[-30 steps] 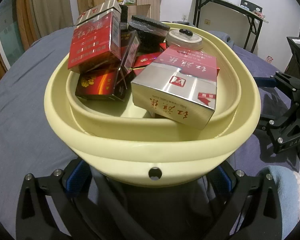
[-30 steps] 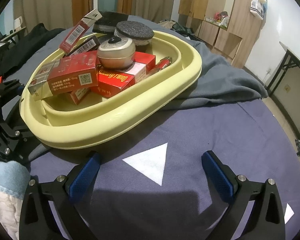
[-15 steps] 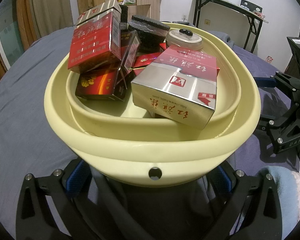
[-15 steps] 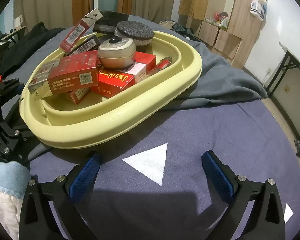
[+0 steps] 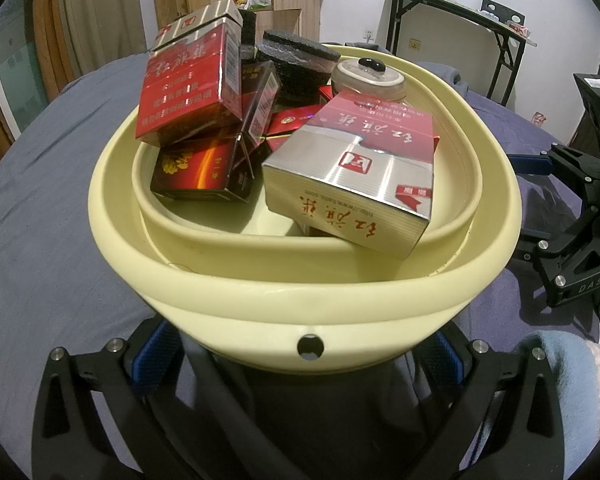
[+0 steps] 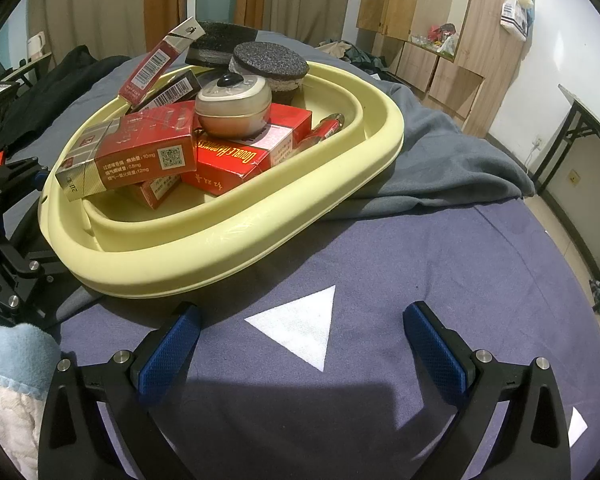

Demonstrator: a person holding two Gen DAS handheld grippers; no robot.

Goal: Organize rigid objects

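Note:
A pale yellow basin (image 5: 260,304) (image 6: 228,256) holds several red cigarette boxes (image 5: 352,184) (image 6: 140,156), a round tin with a black knob (image 6: 234,110) (image 5: 370,76) and a dark round block (image 6: 270,64). My left gripper (image 5: 304,356) is open, its fingers spread on either side of the basin's near wall, just under the rim. My right gripper (image 6: 304,344) is open and empty above a white triangle mark (image 6: 300,324), to the right of the basin. It also shows at the right of the left wrist view (image 5: 572,240).
The basin rests on a dark blue cloth-covered surface (image 6: 440,272). A grey cloth (image 6: 440,164) lies bunched behind the basin. A light blue sleeve (image 6: 16,344) is at the left. A black folding table (image 5: 460,12) and wooden cabinets (image 6: 432,28) stand farther off.

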